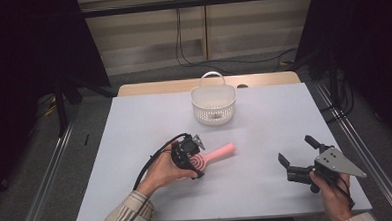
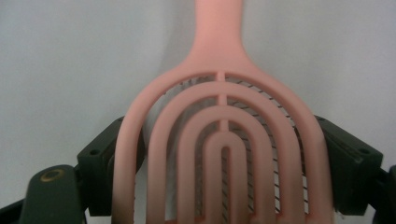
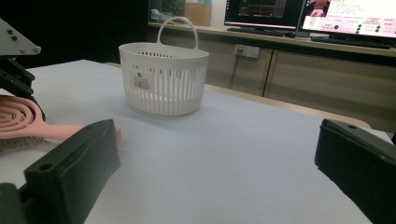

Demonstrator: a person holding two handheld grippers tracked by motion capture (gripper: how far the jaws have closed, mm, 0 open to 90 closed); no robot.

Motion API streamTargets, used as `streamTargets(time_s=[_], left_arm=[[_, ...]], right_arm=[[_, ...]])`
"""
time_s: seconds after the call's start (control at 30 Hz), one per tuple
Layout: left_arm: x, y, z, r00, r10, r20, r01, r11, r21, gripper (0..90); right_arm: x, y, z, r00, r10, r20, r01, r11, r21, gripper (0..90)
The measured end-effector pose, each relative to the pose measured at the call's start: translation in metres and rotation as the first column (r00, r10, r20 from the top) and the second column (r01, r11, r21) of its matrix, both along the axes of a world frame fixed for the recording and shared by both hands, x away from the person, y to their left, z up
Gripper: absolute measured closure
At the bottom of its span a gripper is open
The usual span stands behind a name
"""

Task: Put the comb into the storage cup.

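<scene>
Left gripper (image 1: 192, 159) sits over the head of the pink hairbrush (image 1: 213, 156), jaws straddling both sides of the head and apparently pressing its edges; the handle runs straight out ahead of the jaws, flat on the white table (image 1: 135, 143). Gripping the wide head rather than the slim handle likely gives a steadier lift toward the white basket (image 1: 213, 104), well ahead. Right gripper (image 1: 298, 156) rests apart to the side, jaws wide and empty, keeping out of the way.

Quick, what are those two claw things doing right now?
Left gripper: closed on the head of the pink hairbrush, one jaw on each side.
Right gripper: open, holding nothing, above the table.
</scene>
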State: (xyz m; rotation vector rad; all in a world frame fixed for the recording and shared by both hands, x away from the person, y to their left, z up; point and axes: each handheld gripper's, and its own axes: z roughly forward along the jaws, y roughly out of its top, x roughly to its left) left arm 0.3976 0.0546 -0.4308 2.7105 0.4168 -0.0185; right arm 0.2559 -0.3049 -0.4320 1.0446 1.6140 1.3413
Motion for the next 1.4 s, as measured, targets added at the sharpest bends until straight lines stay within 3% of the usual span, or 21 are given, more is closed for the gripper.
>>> streamTargets(time_s=[0.3,0.37,0.4,0.5,0.53,0.7,0.77,0.83,0.97,1.23,1.37,1.4], left_arm=[[-0.0019,-0.0038,-0.0006,0.9999,-0.012,0.012,0.012,0.9994,0.032,14.8],[-0.0039,-0.0041,-0.0015,0.9998,0.008,0.018,-0.008,0.9998,0.018,15.0],[-0.0029,-0.0035,-0.0008,0.9997,-0.011,0.022,0.010,0.9994,0.032,15.0],[-0.0044,-0.0031,-0.0016,0.9998,0.001,0.020,-0.002,0.9999,0.010,16.7],[-0.0029,-0.0025,-0.0001,0.9997,-0.018,0.014,0.017,0.9995,0.026,17.2],[-0.0059,-0.0041,0.0003,0.9997,0.014,0.022,-0.014,0.9997,0.020,20.5],[-0.0039,-0.0031,0.0019,0.9996,-0.014,0.025,0.013,0.9990,0.043,20.6],[-0.0057,-0.0033,0.0010,0.9997,0.014,0.021,-0.015,0.9996,0.023,20.7],[-0.0054,-0.0027,0.0011,0.9995,0.025,0.019,-0.026,0.9996,0.014,20.8],[-0.0028,-0.0007,0.0022,0.9966,0.069,0.045,-0.071,0.9972,0.026,20.9],[-0.0003,0.0032,0.0026,0.9969,0.075,0.027,-0.075,0.9972,0.008,20.9],[-0.0012,0.0031,0.0021,0.9948,0.099,0.023,-0.098,0.9950,-0.015,20.9]], right_arm=[[0.0001,0.0002,-0.0001,1.0000,0.003,0.001,-0.003,1.000,-0.003,0.0],[0.0001,0.0003,-0.0001,1.0000,0.004,0.001,-0.004,1.000,-0.001,0.0],[0.0001,0.0003,-0.0001,1.0000,0.004,0.001,-0.004,1.000,-0.001,0.0],[-0.0001,0.0003,0.0000,1.0000,0.004,-0.001,-0.004,1.000,-0.002,0.0],[0.0000,0.0003,-0.0001,1.0000,0.003,0.000,-0.003,1.000,-0.005,0.0],[0.0001,0.0001,-0.0001,1.0000,0.005,-0.001,-0.005,1.000,-0.003,0.0],[0.0000,0.0001,-0.0001,1.0000,0.004,-0.002,-0.004,1.000,-0.004,0.0],[0.0001,0.0000,-0.0001,1.0000,0.005,-0.001,-0.005,1.000,-0.003,0.0],[0.0001,-0.0002,-0.0001,1.0000,0.002,-0.001,-0.002,1.000,-0.002,0.0],[-0.0001,-0.0001,-0.0001,1.0000,0.003,-0.001,-0.003,1.000,-0.002,0.0],[-0.0002,-0.0002,-0.0001,1.0000,0.003,-0.002,-0.003,1.000,-0.001,0.0],[-0.0001,-0.0002,-0.0001,1.0000,0.003,-0.002,-0.003,1.000,-0.001,0.0]])
